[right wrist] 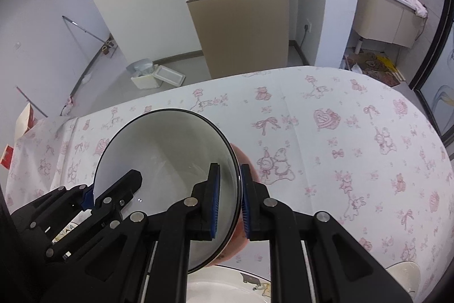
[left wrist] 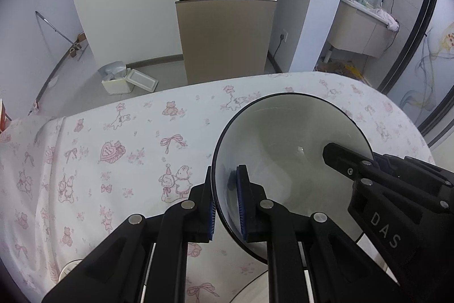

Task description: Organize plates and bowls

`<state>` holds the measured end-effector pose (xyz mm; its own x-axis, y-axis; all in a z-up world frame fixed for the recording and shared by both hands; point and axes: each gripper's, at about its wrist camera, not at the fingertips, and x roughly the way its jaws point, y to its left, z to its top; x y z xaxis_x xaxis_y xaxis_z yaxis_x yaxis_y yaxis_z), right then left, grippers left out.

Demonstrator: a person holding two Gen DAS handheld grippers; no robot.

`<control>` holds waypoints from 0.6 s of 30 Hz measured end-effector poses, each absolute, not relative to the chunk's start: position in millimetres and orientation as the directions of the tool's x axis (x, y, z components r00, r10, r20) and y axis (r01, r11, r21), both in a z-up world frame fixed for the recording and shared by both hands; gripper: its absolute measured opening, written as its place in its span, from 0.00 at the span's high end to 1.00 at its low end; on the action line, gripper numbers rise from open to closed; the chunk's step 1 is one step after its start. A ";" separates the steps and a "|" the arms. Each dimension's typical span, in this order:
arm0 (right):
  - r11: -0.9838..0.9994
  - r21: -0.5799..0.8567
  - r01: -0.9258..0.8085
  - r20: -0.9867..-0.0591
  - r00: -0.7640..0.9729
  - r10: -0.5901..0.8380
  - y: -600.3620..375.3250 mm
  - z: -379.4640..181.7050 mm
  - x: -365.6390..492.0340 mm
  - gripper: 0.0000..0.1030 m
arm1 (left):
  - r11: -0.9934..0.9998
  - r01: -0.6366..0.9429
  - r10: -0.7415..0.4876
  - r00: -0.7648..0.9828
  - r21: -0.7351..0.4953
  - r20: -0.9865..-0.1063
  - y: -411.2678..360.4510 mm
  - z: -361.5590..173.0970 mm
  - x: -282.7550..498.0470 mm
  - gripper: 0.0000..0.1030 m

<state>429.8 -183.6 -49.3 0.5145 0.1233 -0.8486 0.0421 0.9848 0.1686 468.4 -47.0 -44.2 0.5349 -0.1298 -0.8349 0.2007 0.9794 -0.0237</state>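
Round white bowl with a black rim (left wrist: 292, 149) is pinched on both sides by your left gripper (left wrist: 226, 203) and right gripper (right wrist: 229, 200), fingers squeezed shut on its wall, above the pink-patterned desk (left wrist: 127, 138).

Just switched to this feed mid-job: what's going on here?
A person has both handheld grippers clamped on one bowl, the left gripper on one side of its rim and the right gripper on the opposite side. The bowl sits tilted above the table with its pink-printed cloth, and a white plate lies just below it.
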 end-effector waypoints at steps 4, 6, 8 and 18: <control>0.989 0.138 0.055 -0.847 0.525 0.089 -181.7 -51.3 429.7 0.87 | 0.977 0.213 -0.135 0.512 -0.026 -0.848 -50.8 -50.5 469.1 0.85; 0.988 0.136 0.066 -0.843 0.531 0.080 -182.8 -50.4 429.5 0.87 | 0.975 0.218 -0.141 0.502 -0.033 -0.853 -52.0 -53.4 469.9 0.85; 0.992 0.119 0.053 -0.843 0.533 0.072 -182.1 -50.7 429.7 0.87 | 0.975 0.220 -0.135 0.504 -0.024 -0.853 -54.0 -55.0 469.5 0.84; 0.992 0.116 0.041 -0.849 0.522 0.078 -188.5 -50.5 431.6 0.87 | 0.972 0.233 -0.095 0.516 0.033 -0.851 -63.7 -59.2 467.9 0.84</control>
<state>431.6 -188.5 -50.5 0.5218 0.0780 -0.8495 0.0413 0.9923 0.1164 467.9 -63.7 -59.2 0.5163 -0.0949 -0.8511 0.2330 0.9719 0.0329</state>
